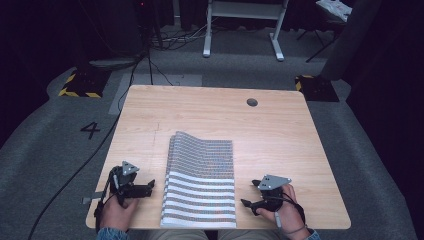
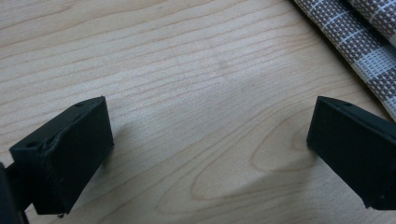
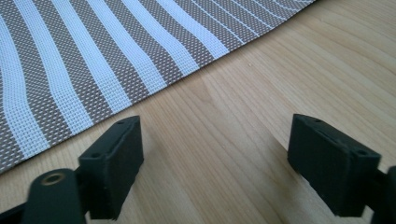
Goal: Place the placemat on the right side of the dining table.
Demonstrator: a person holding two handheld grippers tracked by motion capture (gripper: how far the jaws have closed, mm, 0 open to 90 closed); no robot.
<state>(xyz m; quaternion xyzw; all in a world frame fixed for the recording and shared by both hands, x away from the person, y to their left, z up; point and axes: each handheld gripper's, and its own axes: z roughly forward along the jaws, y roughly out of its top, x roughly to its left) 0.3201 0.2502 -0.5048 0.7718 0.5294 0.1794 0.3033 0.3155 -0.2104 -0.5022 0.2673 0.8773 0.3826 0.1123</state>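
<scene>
A folded woven mat (image 1: 200,180) with brown and white stripes lies on the wooden table (image 1: 210,110), its near end at the front edge. It appears as a stack of layers, and the far end bulges up slightly. My left gripper (image 1: 150,186) rests just left of the mat, open, jaws pointing toward it. In the left gripper view the gripper (image 2: 210,121) has bare wood between its jaws and the mat (image 2: 359,42) at the upper right. My right gripper (image 1: 249,193) sits just right of the mat, open. In the right gripper view the gripper (image 3: 217,135) is empty, the mat's edge (image 3: 93,56) just ahead.
A round cable hole (image 1: 252,102) sits near the table's far right. Bare wood surrounds the mat on the far half and both sides. Beyond the table are grey carpet, a black cable (image 1: 90,155), a white desk frame (image 1: 240,30) and yellow-black striped blocks (image 1: 82,82).
</scene>
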